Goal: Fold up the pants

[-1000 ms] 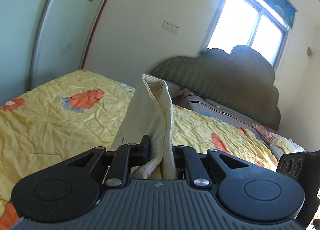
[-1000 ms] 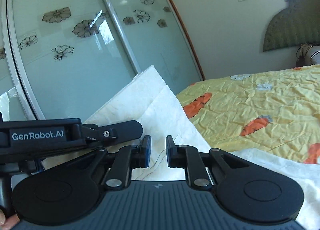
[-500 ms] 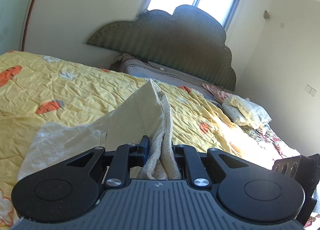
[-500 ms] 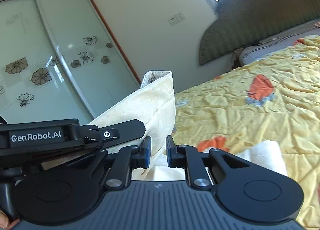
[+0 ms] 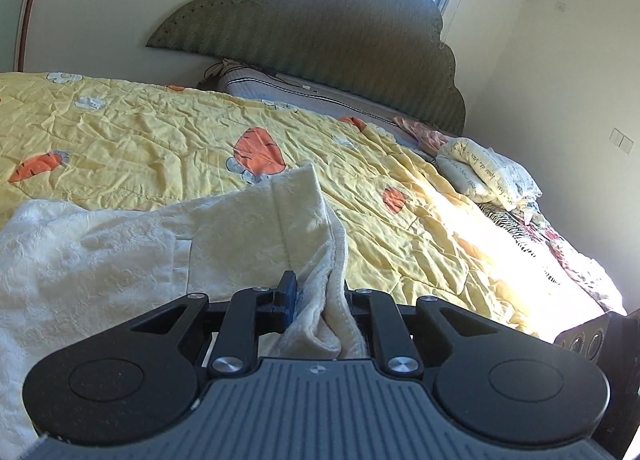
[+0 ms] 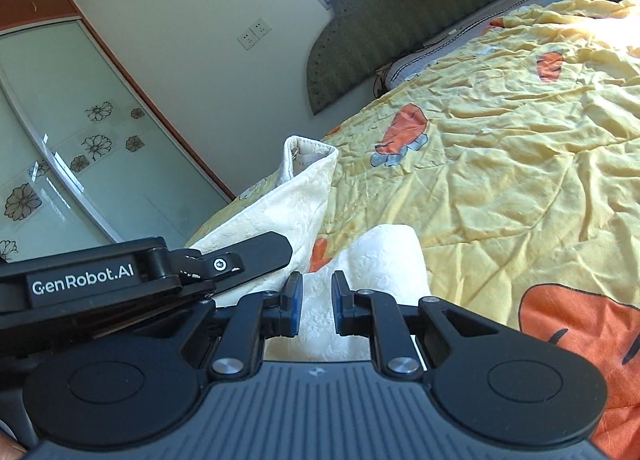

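Note:
The cream pants [image 5: 224,236] lie partly spread on the yellow quilt [image 5: 420,244]. One bunched edge of them runs up between the fingers of my left gripper [image 5: 318,292], which is shut on it. In the right wrist view a white fold of the pants [image 6: 376,260] passes through the narrow gap of my right gripper [image 6: 316,296], which is shut on it. My left gripper [image 6: 256,256] shows just to the left there, and the waistband corner [image 6: 308,164] stands upright beyond it. Both grippers are close together, low over the bed.
The quilt [image 6: 500,180] with orange carrot prints covers the wide bed. A dark scalloped headboard [image 5: 320,32] stands at the far end. Pillows and bundled clothes [image 5: 488,176] lie at the right of it. Glass wardrobe doors [image 6: 80,164] line the left wall.
Both grippers have swung across the bed toward the headboard and come down, carrying the pants. The fabric that stood tall in the left gripper now slopes down onto the quilt.

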A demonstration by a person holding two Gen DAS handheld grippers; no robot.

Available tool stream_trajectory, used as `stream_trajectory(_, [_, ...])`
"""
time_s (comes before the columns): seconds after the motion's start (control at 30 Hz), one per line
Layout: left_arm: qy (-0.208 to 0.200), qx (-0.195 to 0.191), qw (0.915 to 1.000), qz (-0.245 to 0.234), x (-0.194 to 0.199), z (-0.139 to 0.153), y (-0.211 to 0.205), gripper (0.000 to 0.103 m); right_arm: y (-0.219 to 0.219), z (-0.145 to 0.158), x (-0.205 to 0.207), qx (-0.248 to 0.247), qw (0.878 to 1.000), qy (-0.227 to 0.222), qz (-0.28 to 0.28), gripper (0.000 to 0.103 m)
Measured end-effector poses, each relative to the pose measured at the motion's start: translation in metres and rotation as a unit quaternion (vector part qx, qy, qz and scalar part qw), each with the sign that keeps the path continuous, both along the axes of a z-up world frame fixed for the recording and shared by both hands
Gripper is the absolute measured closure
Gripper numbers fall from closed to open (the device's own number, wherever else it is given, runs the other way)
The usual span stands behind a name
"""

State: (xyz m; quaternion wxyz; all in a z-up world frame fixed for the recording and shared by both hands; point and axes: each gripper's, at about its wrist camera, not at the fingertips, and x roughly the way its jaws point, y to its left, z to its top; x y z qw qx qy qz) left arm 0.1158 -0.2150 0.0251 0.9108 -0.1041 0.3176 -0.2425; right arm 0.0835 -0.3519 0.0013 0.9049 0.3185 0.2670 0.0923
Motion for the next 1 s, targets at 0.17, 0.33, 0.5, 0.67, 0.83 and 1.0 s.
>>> stream_trajectory(0.17, [0.022, 0.021, 0.9994, -0.018, 0.01, -0.016, -0.02, 0.085, -0.01, -0.008, -0.003, -0.033, 0.999, 0.028, -0.025, 0.088])
stream_trajectory(0.33, [0.038, 0.036, 0.9978, -0.042, 0.012, -0.031, -0.031, 0.062, -0.016, -0.009, -0.018, -0.09, 0.994, 0.041, -0.041, 0.087])
stream_trajectory(0.5, [0.005, 0.01, 0.9966, -0.082, -0.001, -0.015, -0.025, 0.04, -0.03, 0.0, -0.04, -0.131, 0.986, 0.04, -0.099, 0.087])
stream_trajectory(0.67, [-0.059, 0.041, 0.9965, -0.043, -0.014, 0.011, 0.006, 0.031, -0.024, 0.021, -0.066, -0.141, 0.985, 0.002, -0.1, 0.087])
stream_trajectory(0.83, [-0.071, 0.06, 0.9956, -0.005, -0.029, 0.011, 0.07, 0.031, -0.004, 0.036, -0.081, -0.107, 0.994, -0.028, -0.019, 0.053])
stream_trajectory(1.0, [-0.068, 0.071, 0.9942, 0.043, -0.04, -0.002, 0.131, 0.03, 0.031, 0.038, -0.088, -0.099, 0.991, -0.033, 0.086, 0.048])
